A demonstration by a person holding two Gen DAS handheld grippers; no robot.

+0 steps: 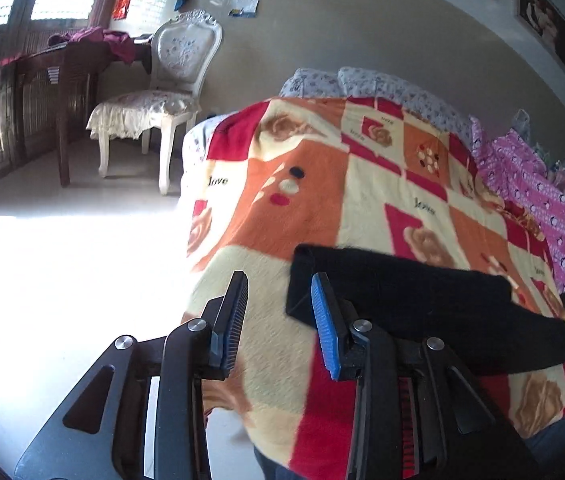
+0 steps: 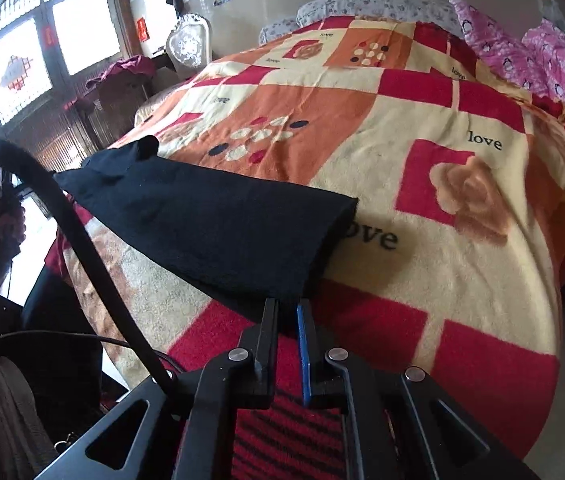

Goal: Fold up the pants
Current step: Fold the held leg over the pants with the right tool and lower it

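Note:
The black pants (image 1: 422, 300) lie folded into a long band across the near part of the patterned blanket (image 1: 322, 192). In the left wrist view my left gripper (image 1: 280, 280) is open and empty, held just left of the pants' left end. In the right wrist view the pants (image 2: 218, 216) stretch from upper left to the near middle. My right gripper (image 2: 287, 304) sits at the pants' near edge with its jaws almost together; whether cloth is pinched between them cannot be told.
A white chair (image 1: 162, 96) and a dark wooden desk (image 1: 62, 68) stand left of the bed on the pale floor. A pink quilt (image 2: 542, 56) and flowered pillows (image 2: 362, 4) lie at the bed's far side. A black cable (image 2: 62, 216) crosses the left.

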